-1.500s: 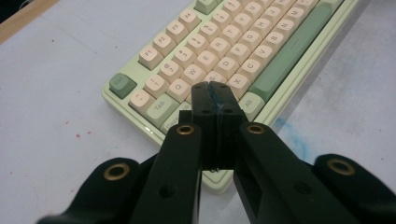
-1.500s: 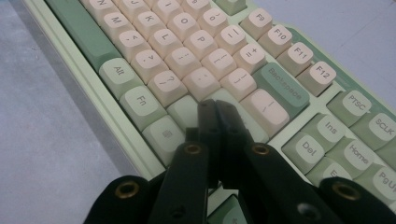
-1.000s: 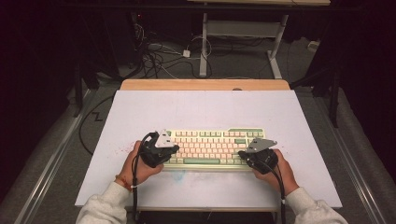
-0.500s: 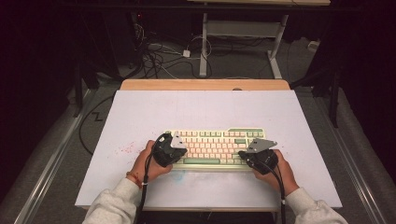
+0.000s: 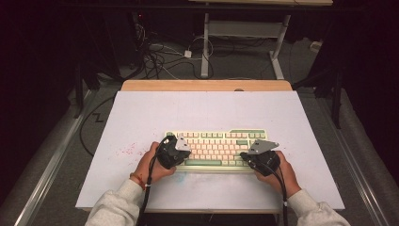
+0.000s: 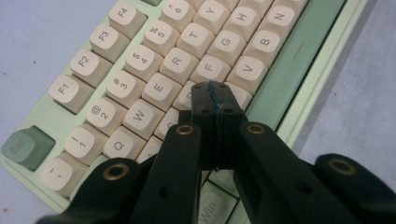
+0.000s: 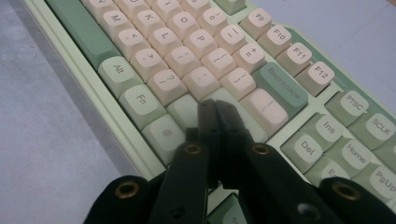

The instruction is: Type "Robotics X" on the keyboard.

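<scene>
Left gripper [image 5: 175, 151] slid right over the keyboard's [image 5: 221, 147] rounded matte keycaps.

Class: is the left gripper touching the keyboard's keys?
Cannot tell. In the left gripper view the left gripper, jaws shut, overlaps the keys of the keyboard, hiding any contact or gap.

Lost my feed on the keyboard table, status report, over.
Left gripper shut, tip over the keys by D. Right gripper shut, over the keys near Backspace. Keyboard flat on the table. Nothing blocking.
</scene>
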